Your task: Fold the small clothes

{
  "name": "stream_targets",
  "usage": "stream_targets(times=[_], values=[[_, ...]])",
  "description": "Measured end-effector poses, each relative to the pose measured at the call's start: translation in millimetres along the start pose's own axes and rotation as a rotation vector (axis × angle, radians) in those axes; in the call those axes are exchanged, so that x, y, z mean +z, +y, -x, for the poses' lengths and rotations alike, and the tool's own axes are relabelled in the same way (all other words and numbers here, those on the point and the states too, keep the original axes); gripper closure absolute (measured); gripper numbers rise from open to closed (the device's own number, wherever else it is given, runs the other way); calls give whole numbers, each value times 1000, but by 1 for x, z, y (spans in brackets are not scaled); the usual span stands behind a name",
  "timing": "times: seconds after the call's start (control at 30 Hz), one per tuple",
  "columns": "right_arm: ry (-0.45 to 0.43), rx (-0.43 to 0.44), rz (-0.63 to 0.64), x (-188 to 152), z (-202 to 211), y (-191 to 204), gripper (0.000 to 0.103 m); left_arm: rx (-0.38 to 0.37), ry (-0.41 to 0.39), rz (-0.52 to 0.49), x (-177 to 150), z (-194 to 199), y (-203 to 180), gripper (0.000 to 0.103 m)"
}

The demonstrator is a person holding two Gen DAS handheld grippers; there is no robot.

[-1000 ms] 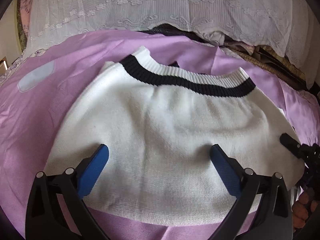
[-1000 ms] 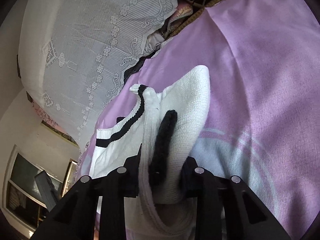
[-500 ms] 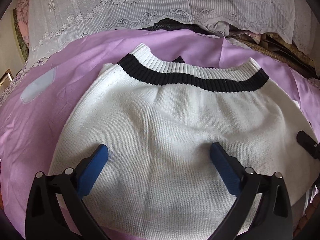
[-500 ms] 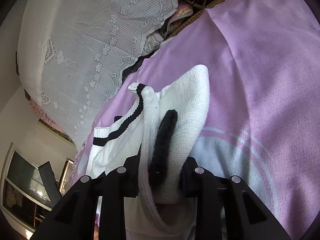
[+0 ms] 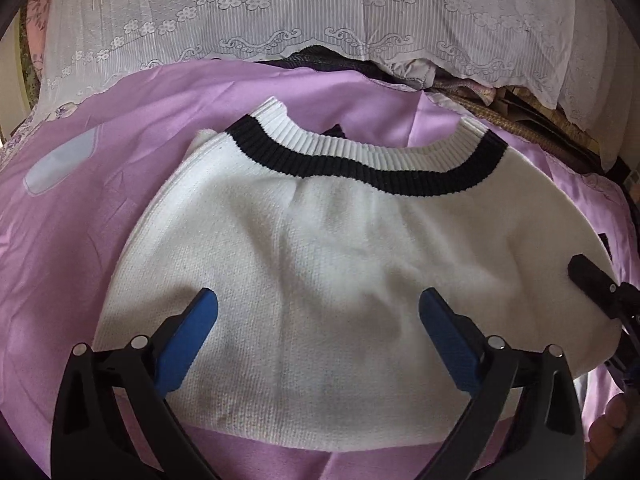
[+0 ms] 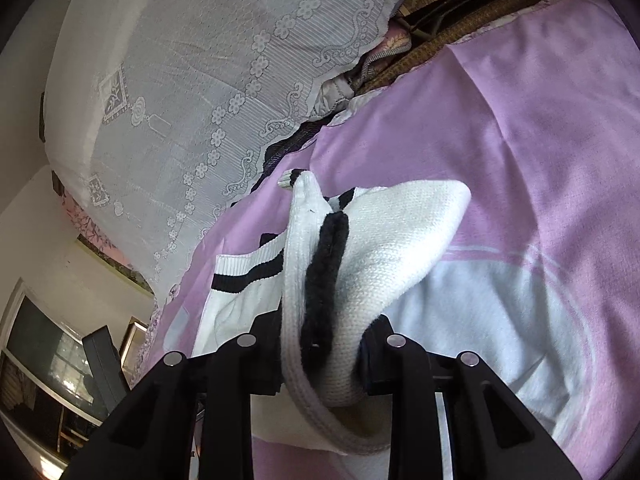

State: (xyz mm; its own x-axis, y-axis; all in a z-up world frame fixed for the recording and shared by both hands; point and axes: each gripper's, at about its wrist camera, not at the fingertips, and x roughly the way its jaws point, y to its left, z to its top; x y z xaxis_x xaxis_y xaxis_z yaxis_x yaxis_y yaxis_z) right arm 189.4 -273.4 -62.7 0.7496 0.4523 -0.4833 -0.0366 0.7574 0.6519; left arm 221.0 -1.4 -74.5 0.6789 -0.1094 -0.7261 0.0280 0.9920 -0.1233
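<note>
Pink sheet (image 5: 72, 240) spreads under and ahead of both grippers; lace cover (image 5: 280, 20) hangs beyond it at the far side.

White knit sweater (image 5: 340, 260) lies flat on the sheet, directly below and ahead of the left gripper (image 5: 318, 320), black-banded ribbed edge (image 5: 360, 164) at the far end.

Left gripper: blue pads spread wide, nothing between them, poised over the near part of the knit. Touching or clear of it, cannot tell.

Right gripper (image 6: 320, 344): jaws pinching a bunched fold of the sweater's side (image 6: 384, 248), with black trim (image 6: 326, 272) caught between the pads; fold raised off the sheet.

Step in hand, as judged: side fold, right edge gathered and lifted.

Next move calls for carrying the pinched edge across toward the left gripper's side, laying it flat, then releasing. Left gripper probably needs to pin the body so it doesn't drag.
</note>
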Motion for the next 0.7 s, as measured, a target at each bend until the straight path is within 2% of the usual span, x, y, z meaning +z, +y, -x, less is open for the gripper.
stream_targets(times=[0.17,0.37,0.63,0.7], values=[[19,-33,60,-4,-2,33,76,-55,35,-4,7,-7,-5,5],[42,-71,135,2,-12,86,76,-110,57,38,12,-6,9,5],[84,-33,176,-5,-34,158,76,-78,58,181,26,10,84,5],[99,-24,188,-14,-41,174,76,-26,43,177,30,18,104,5]])
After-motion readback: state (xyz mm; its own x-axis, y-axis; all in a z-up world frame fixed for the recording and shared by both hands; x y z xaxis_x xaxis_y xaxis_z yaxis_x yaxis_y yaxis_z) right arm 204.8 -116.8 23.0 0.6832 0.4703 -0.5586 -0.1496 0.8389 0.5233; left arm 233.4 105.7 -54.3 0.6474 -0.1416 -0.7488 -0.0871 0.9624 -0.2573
